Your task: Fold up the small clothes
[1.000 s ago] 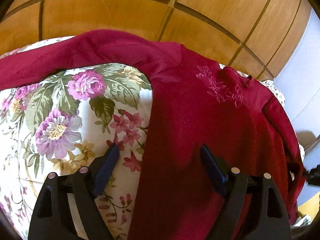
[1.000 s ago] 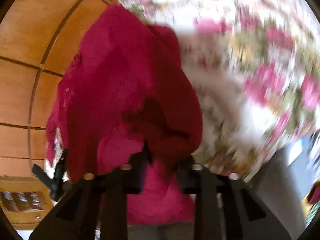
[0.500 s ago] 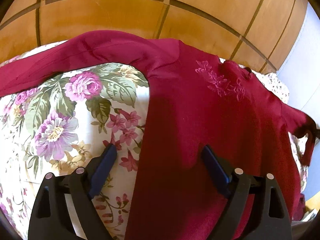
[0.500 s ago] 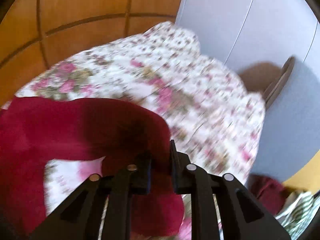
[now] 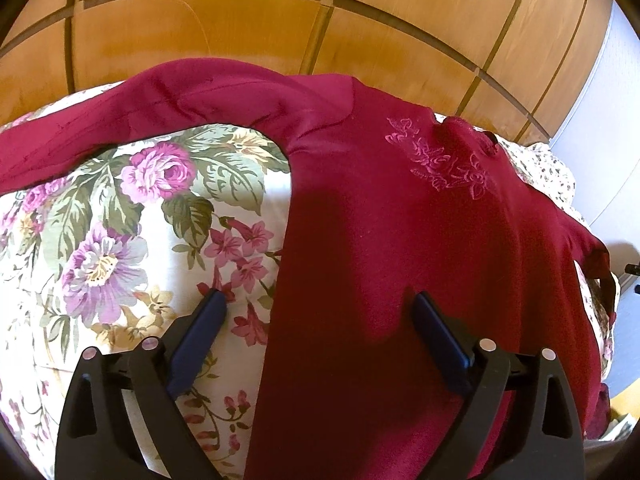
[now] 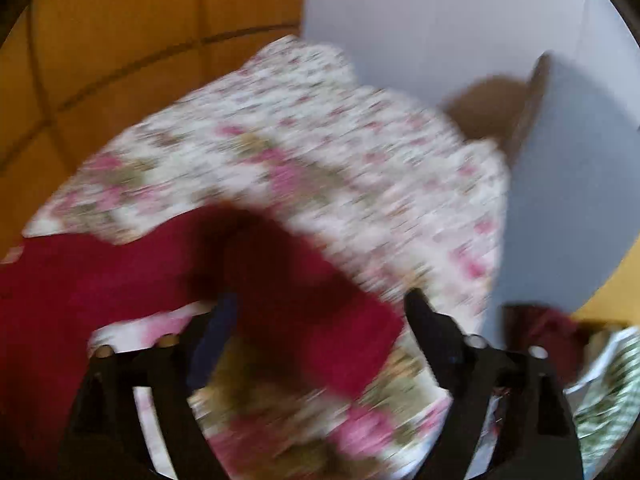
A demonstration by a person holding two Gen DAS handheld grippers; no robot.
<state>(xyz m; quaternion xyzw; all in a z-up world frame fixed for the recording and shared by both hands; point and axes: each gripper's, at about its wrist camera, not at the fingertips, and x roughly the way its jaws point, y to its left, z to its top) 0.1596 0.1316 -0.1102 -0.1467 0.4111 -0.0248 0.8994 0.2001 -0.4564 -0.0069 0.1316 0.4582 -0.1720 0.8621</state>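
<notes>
While your left gripper [image 5: 320, 312] hangs over the red top [image 5: 400, 248], its jaws stand wide and have just been opening a little further; the blue pads [image 5: 200, 332] press on nothing, one over the floral bedspread [image 5: 100, 240] just beside the top's side edge, the other over the top's body. The top lies spread flat on the bedspread, its embroidered motif [image 5: 444, 164] near the neckline at the far end, by the wooden headboard [image 5: 240, 32]. One sleeve [image 5: 132, 120] stretches away from the top's body along the foot of the headboard, with bare bedspread between sleeve and body.

Your right gripper [image 6: 320, 312] looks at the top's other sleeve [image 6: 300, 300], though this view is blurred. Its jaws have just been opening and now stand well apart; the sleeve end lies on the bedspread between them, and you cannot tell whether the left pad touches the cloth. The sleeve curves back toward the top's body at the lower left of that view. Beyond the bedspread's far edge from the top stand a pale wall [image 6: 440, 20] and some other dark red cloth [image 6: 548, 340].
</notes>
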